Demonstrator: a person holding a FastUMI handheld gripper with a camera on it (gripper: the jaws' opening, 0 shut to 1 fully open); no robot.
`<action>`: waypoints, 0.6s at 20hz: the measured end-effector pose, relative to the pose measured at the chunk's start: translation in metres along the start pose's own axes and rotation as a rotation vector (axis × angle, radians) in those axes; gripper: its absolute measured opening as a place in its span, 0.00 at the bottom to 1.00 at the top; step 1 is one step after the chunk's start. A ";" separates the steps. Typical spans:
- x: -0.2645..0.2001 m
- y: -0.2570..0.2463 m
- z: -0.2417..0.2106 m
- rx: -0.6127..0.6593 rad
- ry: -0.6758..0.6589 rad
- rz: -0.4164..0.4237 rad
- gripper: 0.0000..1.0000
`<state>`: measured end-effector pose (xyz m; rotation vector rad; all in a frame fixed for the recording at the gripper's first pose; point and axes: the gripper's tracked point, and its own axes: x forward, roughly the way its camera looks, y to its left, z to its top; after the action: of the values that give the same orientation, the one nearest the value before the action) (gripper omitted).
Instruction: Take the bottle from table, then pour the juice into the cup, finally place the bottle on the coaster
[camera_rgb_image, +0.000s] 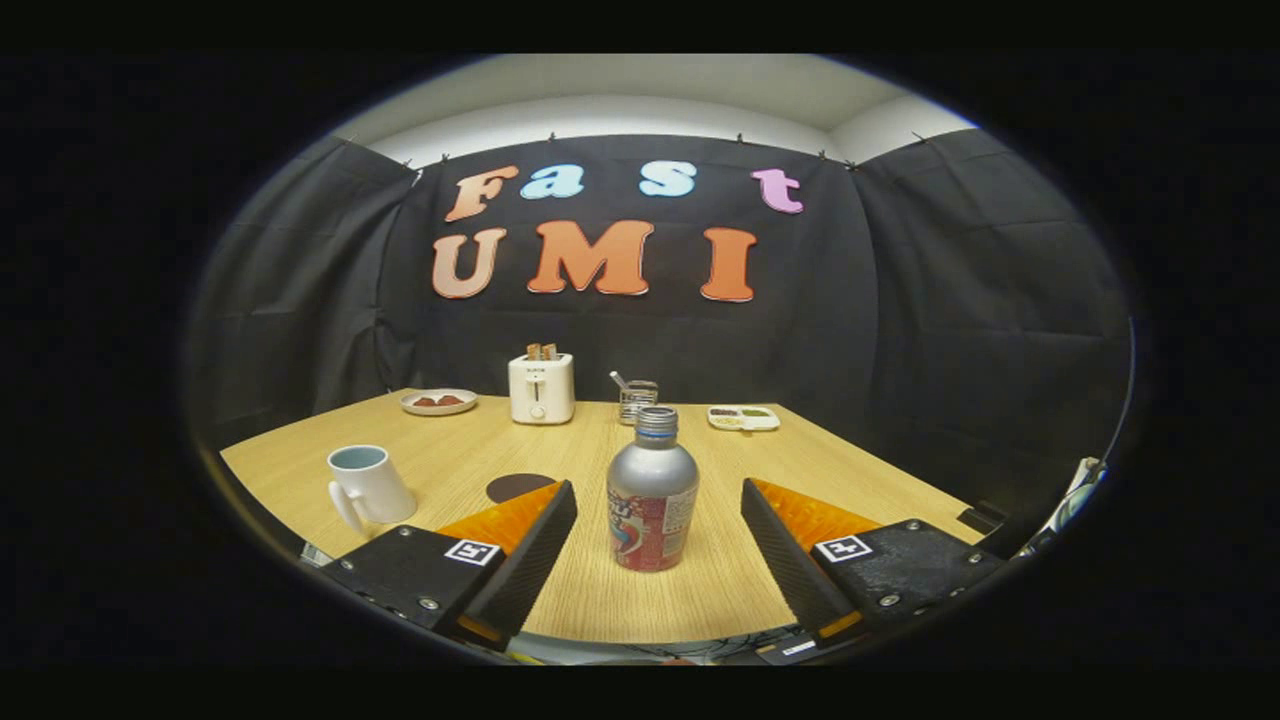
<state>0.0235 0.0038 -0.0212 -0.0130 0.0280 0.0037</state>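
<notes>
A silver metal bottle (652, 492) with a red label and no cap stands upright on the wooden table (720, 590), between my two fingers and apart from both. My gripper (658, 520) is open, a wide gap on each side of the bottle. A white cup (367, 487) with its handle turned toward me stands to the left, beyond the left finger. A dark round coaster (517, 486) lies flat between the cup and the bottle, partly hidden by the left finger (520, 545).
At the table's far side stand a white toaster (541, 388) holding toast, a plate (439, 402) with food, a small glass jar (637, 400) with a utensil and a divided white dish (743, 417). The black cloth wall rises right behind them.
</notes>
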 end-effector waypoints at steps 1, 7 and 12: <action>0.002 0.000 -0.003 0.000 0.007 -0.002 0.98; 0.020 0.000 -0.026 0.002 0.057 0.002 0.99; 0.033 0.000 -0.040 -0.002 0.085 0.002 0.98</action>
<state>0.0556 0.0035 -0.0618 -0.0149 0.1129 0.0053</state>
